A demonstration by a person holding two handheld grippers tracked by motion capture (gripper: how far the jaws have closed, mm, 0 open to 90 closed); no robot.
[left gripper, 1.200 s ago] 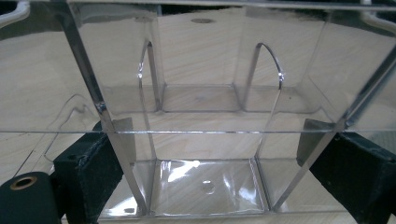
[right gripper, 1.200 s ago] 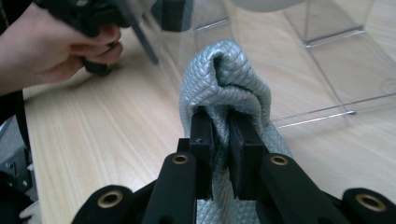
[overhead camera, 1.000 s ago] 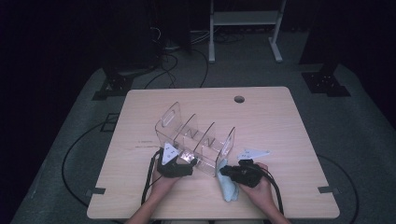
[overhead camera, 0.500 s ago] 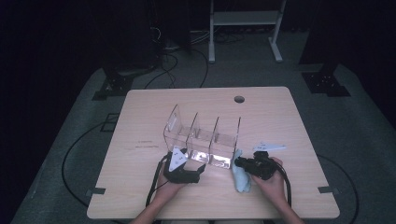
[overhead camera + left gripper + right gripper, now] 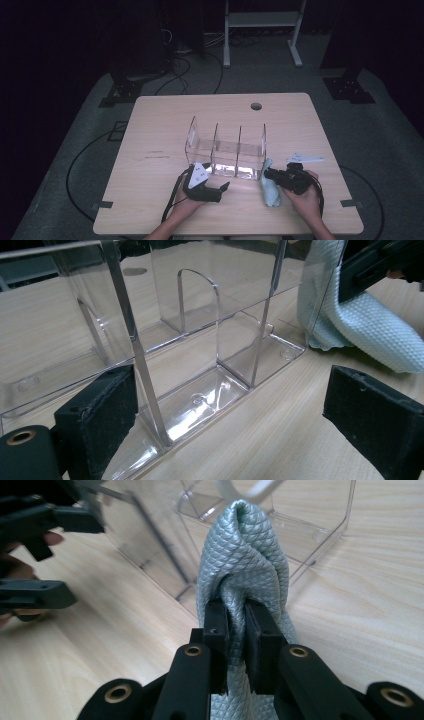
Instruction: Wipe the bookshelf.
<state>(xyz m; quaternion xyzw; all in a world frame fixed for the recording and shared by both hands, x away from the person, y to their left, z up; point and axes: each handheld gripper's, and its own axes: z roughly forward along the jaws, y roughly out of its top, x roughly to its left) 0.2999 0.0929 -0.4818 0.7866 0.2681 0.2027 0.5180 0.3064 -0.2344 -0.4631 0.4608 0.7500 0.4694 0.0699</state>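
From the high view I see one table (image 5: 165,150) with one clear organizer (image 5: 227,150) standing near its front half, and my two grippers just in front of it. My left gripper (image 5: 222,188) lies near the organizer's left front corner; my right gripper (image 5: 267,174) sits at its right end, with one pale blue cloth (image 5: 270,187) hanging from it down onto the table, just beside the organizer's right wall.

The right gripper view gives me what the high view cannot: the right gripper (image 5: 236,630) has its jaws pinched tight on a fold of the cloth (image 5: 242,555), which bunches upward between them, with the organizer (image 5: 310,520) behind.

The left gripper view shows the left gripper (image 5: 227,410) with jaws standing wide apart and nothing between them, the organizer (image 5: 200,340) close ahead. There I can count its upright dividers better: three compartments, as the high view also suggests. The cloth (image 5: 365,330) rests against the organizer's far end.
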